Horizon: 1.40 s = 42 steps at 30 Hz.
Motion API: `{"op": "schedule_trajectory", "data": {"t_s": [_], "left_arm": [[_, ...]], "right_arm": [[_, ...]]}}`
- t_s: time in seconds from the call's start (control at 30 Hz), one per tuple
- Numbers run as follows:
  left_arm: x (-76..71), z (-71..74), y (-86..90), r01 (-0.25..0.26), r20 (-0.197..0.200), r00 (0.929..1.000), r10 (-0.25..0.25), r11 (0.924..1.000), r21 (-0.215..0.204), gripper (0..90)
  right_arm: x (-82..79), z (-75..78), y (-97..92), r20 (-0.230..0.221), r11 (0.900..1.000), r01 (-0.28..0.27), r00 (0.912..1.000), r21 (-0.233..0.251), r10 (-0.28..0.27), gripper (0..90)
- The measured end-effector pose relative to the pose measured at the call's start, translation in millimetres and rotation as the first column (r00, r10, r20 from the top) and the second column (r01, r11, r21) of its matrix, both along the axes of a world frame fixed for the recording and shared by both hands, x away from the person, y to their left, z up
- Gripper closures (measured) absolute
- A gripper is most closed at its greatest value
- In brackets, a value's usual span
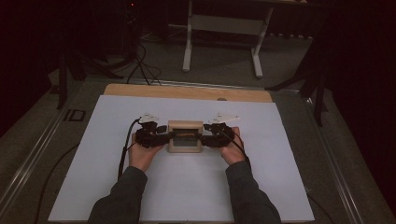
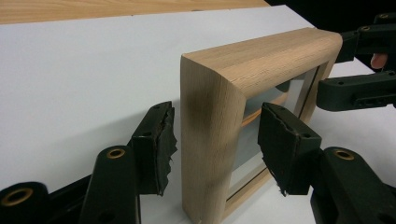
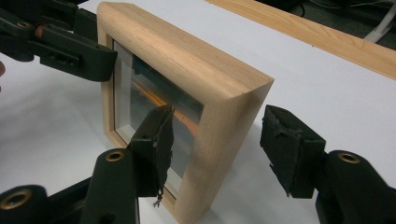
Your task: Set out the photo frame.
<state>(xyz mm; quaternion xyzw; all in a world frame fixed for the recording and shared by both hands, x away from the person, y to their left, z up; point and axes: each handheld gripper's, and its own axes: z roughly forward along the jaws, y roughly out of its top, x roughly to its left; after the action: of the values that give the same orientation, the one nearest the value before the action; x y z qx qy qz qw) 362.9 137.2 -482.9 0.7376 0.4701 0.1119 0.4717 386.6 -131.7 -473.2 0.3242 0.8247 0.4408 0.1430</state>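
A wooden frame (image 1: 185,136) stands upright on the white-topped table (image 1: 112,140).

A dim room: grey carpeted floor (image 1: 219,60) all round, a white-legged desk frame (image 1: 223,28) at twelve o'clock, black cables (image 1: 140,63) at eleven, dark curtains at three.

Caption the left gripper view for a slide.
Left gripper open astride the upright wooden picture frame's side rail, pads clear of the wood, on the white sheet.
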Motion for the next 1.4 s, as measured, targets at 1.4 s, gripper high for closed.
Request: {"op": "schedule_trajectory", "data": {"t_s": [1.4], "left_arm": [[-68.6,13.8,70.9,0.027,0.136,0.9900,-0.036,0.9971,0.071,42.5]], "right_arm": [[-58.7,13.0,-64.9,0.075,0.9970,0.052,0.9956,0.056,-0.056,36.4]]}}
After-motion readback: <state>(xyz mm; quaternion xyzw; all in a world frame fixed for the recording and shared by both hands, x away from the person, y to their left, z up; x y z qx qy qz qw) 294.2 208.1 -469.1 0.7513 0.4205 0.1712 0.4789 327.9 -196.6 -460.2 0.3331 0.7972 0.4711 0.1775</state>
